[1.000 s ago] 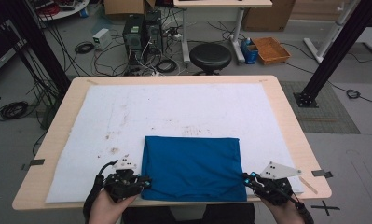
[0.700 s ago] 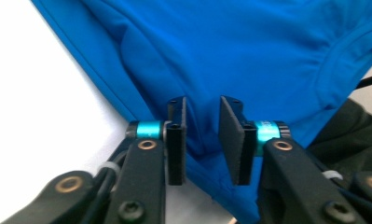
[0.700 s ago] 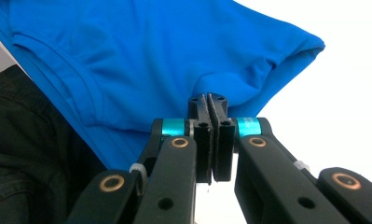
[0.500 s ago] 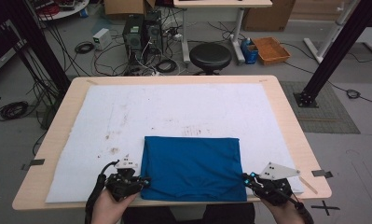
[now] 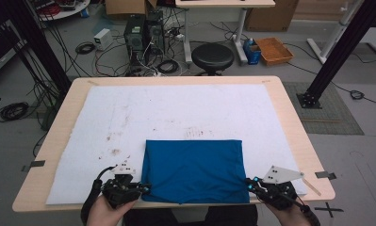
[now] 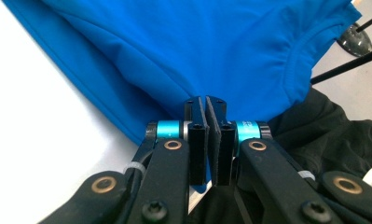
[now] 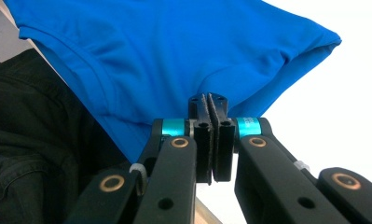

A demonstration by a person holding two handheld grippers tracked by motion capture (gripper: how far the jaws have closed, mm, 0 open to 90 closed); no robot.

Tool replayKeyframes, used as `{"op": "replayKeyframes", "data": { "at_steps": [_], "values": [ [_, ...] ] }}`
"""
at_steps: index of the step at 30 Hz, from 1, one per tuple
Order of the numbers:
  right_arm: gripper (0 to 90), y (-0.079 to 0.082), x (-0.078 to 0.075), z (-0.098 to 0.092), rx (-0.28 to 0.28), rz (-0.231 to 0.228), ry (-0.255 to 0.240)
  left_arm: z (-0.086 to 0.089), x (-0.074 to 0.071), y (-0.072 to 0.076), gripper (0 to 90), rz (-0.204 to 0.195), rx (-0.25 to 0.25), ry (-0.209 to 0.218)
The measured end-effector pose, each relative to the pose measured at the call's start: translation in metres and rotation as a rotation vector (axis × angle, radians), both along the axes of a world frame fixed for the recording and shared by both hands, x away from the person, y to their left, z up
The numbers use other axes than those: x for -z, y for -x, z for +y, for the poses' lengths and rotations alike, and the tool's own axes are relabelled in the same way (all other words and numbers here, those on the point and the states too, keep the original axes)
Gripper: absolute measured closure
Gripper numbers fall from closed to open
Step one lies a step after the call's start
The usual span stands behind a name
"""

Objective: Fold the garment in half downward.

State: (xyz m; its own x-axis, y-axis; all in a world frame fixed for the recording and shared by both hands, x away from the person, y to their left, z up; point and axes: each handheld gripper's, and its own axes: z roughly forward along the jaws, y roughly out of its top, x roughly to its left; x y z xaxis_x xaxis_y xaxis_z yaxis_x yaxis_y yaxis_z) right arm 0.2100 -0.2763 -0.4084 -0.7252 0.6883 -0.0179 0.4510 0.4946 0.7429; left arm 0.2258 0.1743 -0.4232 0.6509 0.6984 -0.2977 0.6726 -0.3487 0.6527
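Note:
A blue shirt [image 5: 193, 169] lies folded flat on the white mat [image 5: 176, 108], close to the table's near edge. My left gripper [image 5: 145, 189] is at its near left corner, and my right gripper [image 5: 248, 184] at its near right corner. In the left gripper view the jaws of my left gripper [image 6: 205, 100] are pressed together on the hem of the blue shirt [image 6: 174, 46]. In the right gripper view my right gripper [image 7: 208, 98] is likewise shut on the edge of the blue shirt [image 7: 174, 46], which puckers where it is pinched.
The wooden table [image 5: 294, 122] carries the stained mat, with bare mat beyond and beside the shirt. On the floor behind are a black stool [image 5: 212, 56], computer towers [image 5: 141, 30], an orange box [image 5: 273, 49] and loose cables. The person's dark clothing [image 6: 342, 135] lies below the near edge.
My left gripper has shifted slightly at the shirt's near left corner. The right gripper and the shirt stay as they were.

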Motion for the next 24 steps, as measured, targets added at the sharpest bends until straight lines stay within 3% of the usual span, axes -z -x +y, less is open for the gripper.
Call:
{"op": "replayKeyframes", "data": {
  "at_steps": [7, 8, 10, 13, 16, 18, 20, 22, 24],
  "values": [
    [86.5, -0.001, 0.0, 0.0, -0.022, 0.019, 0.0, 0.005, 0.002, -0.005, 84.1, -0.001, -0.014, -0.007],
    [79.1, -0.002, 0.0, -0.001, -0.032, 0.018, -0.001, 0.005, 0.002, -0.006, 77.4, -0.001, -0.02, -0.008],
    [77.3, -0.004, -0.001, -0.002, -0.03, 0.005, -0.005, 0.007, 0.0, -0.008, 63.7, -0.004, -0.032, 0.005],
    [67.8, -0.013, -0.008, -0.005, 0.006, -0.031, -0.012, 0.006, -0.009, -0.015, 54.5, -0.054, -0.052, 0.001],
    [60.0, -0.039, -0.013, -0.008, 0.076, -0.044, -0.022, 0.003, -0.02, -0.033, 52.0, -0.148, -0.092, -0.028],
    [59.2, -0.061, -0.014, -0.008, 0.131, -0.035, -0.023, 0.002, -0.024, -0.05, 49.8, -0.191, -0.129, -0.01],
    [56.2, -0.085, -0.01, -0.009, 0.179, -0.004, -0.055, 0.001, -0.024, -0.069, 49.8, -0.23, -0.157, -0.008],
    [54.8, -0.108, -0.005, -0.009, 0.23, 0.04, -0.082, 0.0, -0.02, -0.087, 49.8, -0.247, -0.178, 0.0],
    [52.9, -0.127, 0.003, -0.007, 0.273, 0.066, -0.105, -0.002, -0.013, -0.105, 48.9, -0.241, -0.209, -0.022]
  ]
}}
